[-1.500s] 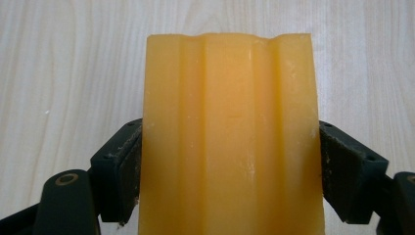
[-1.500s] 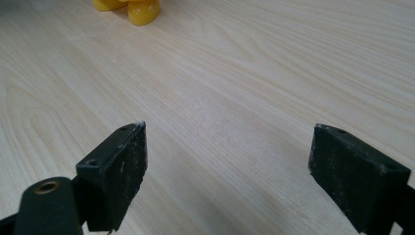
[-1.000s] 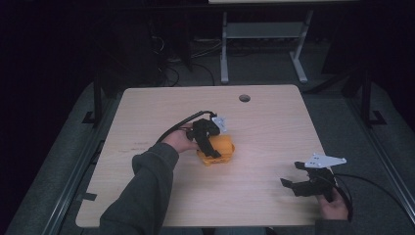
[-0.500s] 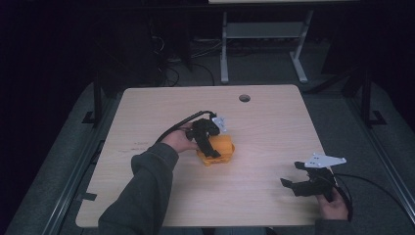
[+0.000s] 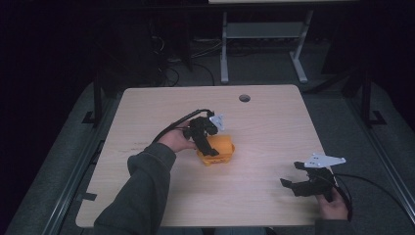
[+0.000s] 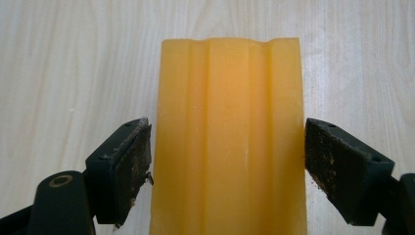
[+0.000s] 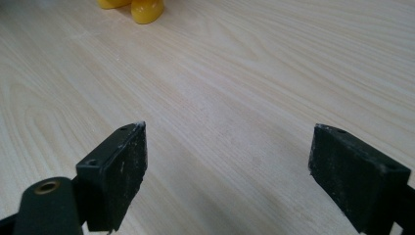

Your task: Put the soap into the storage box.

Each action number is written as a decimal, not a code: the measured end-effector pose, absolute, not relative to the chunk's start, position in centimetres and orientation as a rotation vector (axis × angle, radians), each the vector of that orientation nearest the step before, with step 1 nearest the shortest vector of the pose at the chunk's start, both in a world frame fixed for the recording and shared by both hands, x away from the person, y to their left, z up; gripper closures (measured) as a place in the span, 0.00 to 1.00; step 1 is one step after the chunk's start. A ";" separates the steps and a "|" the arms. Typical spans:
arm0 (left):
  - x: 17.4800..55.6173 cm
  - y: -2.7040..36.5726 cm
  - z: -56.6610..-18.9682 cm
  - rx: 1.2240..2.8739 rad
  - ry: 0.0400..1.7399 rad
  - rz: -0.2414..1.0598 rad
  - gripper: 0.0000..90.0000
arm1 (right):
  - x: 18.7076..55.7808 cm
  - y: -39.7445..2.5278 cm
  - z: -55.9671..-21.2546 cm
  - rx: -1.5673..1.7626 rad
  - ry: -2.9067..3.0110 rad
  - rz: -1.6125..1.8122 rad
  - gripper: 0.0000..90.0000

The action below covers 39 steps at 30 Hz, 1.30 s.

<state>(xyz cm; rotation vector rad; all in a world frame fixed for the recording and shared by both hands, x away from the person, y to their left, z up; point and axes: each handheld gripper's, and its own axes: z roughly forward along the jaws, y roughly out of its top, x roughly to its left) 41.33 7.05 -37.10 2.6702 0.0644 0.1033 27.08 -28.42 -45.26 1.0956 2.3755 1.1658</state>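
While the left claw (image 5: 211, 142) straddles the yellow block (image 6: 230, 137) near the middle of the bench (image 5: 274, 122), its jaws stand spread at either flank, the left pad just at the block's side and the right one a sliver off, so nothing is gripped yet. The step in hand looks like lining up for a grasp. The block lies flat on the bench, its ridged top facing the left gripper view. The right claw (image 5: 298, 178) hovers released and holding nothing near the bench's right front corner, well apart from the block. Next, I judge, the left claw must squeeze evenly on both flanks before lifting.
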 end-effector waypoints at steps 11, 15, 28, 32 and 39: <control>40.6 8.4 -35.8 2.651 0.079 0.140 0.21 | 27.1 -28.4 -45.3 1.103 2.371 1.168 0.15; 40.2 8.9 -35.2 2.645 0.090 0.154 0.21 | 27.1 -28.3 -45.3 1.108 2.369 1.166 0.15; 39.0 10.8 -34.4 2.617 0.119 0.184 0.22 | 27.0 -28.2 -45.4 1.117 2.369 1.159 0.16; 38.7 11.5 -34.2 2.618 0.132 0.201 0.22 | 27.0 -28.3 -45.4 1.116 2.367 1.158 0.15; 37.8 13.5 -34.6 2.608 0.174 0.193 0.22 | 27.1 -28.2 -45.4 1.113 2.368 1.153 0.15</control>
